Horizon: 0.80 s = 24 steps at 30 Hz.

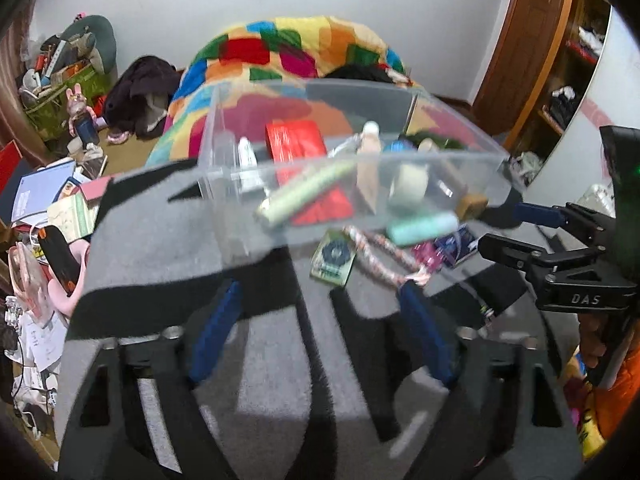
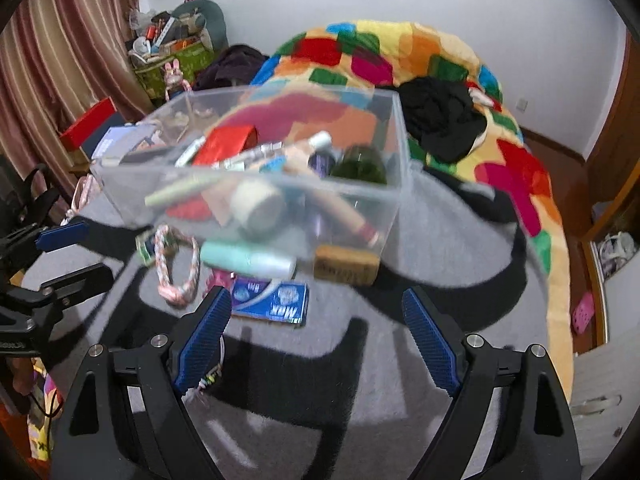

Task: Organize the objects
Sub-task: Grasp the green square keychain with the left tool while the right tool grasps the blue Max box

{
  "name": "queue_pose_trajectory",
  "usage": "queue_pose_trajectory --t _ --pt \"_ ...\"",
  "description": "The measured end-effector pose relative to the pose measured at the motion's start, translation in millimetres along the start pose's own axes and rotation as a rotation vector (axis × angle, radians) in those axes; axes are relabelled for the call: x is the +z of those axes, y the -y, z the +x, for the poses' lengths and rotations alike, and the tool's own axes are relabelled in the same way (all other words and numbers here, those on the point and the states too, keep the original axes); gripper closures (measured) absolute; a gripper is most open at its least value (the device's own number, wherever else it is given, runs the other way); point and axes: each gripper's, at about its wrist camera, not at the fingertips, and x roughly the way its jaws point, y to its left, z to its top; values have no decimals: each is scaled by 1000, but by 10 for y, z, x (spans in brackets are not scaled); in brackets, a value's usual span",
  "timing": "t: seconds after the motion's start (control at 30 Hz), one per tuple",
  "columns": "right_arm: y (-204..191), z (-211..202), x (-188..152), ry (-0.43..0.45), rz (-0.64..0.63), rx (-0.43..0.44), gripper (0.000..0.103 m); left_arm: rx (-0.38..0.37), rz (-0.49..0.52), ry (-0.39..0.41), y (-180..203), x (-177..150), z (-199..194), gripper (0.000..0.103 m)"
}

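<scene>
- Both pairs of jaws stand apart with nothing between the blue pads: my left gripper (image 1: 320, 320) and my right gripper (image 2: 316, 344) each hang over the grey surface (image 2: 420, 240), short of the things on it.
- Straight ahead of both stands the clear plastic bin (image 2: 396, 200), upright on the grey surface, with the bed and its patchwork blanket (image 2: 400, 52) behind it.
- Inside the bin I see a jumble: a red box (image 2: 228, 142), a pale green tube (image 1: 304, 192) lying slantwise, a cream-coloured roll (image 2: 256, 204), a dark green jar (image 2: 362, 166), a white-capped bottle (image 1: 370, 148), and some smaller tubes too blurred to tell apart.
- Outside the bin, just before its near wall, lie a mint-green bottle (image 2: 248, 260) on its side, a brown block (image 2: 346, 266), a blue packet (image 2: 272, 300), a pink-and-white braided rope (image 2: 176, 264) and a small green card (image 1: 332, 258).
- The blue packet is nearest my right jaws, close to the tip of the left-hand pad.
- The rope's end lies close to the right-hand pad of my left jaws; whether it touches I cannot tell.
- Off the left edge, a heap of books and papers (image 1: 44, 188) lies lower down.
</scene>
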Motion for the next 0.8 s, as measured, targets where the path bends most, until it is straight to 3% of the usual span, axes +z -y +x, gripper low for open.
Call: queue_pose_trajectory --t 0.07,0.2,0.33,0.47,0.67,0.8 --pt "-31 46 -26 -10 -9 7 19 5 3 -26 -20 -10 65 41" --pt "-79 133 -55 -32 -15 27 21 4 17 -55 -27 11 163 41" --pt "-144 212 -73 -55 -36 21 31 13 59 -77 63 68 271 42" --pt "-181 214 -45 -51 -43 27 35 8 83 -89 125 135 353 53" --pt "-256 224 -41 -41 -67 21 52 -9 77 -92 120 186 406 75" --pt "-248 199 -56 -35 -67 22 66 -12 79 -84 118 185 390 77"
